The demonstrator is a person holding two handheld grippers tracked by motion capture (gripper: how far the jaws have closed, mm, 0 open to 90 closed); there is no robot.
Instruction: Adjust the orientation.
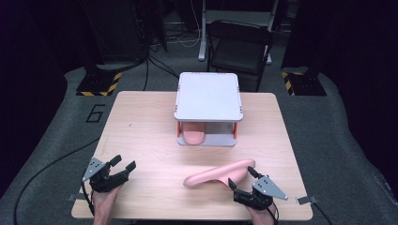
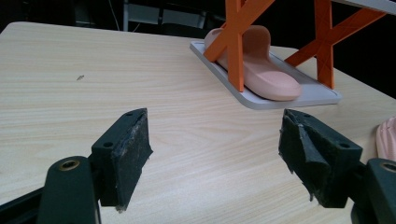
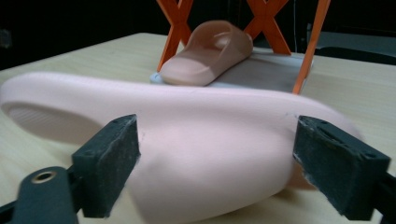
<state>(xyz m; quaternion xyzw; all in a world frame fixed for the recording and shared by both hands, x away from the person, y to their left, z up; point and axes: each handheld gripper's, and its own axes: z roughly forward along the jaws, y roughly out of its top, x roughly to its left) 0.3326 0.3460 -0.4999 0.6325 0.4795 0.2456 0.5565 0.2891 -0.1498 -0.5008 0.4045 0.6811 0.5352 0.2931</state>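
One slipper [image 3: 196, 154] between right tongs [image 3: 215, 158], seemingly ungripped

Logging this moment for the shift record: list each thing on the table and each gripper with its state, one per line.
Rack: upright, top shelf bare.
Slide on the rack: flat on the bottom shelf, left side.
Slide on the table: loose, tipped on its side.
Left gripper: open, holding nothing.
Right gripper: open, jaws either side of the slide on the table.

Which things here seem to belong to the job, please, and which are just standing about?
Likely in play:
- pink slipper on the table, between the open jaws of the right gripper
- matching slipper on the rack's bottom shelf
- small two-level rack
- left gripper, open, empty

Just standing about:
- folding chair behind the table
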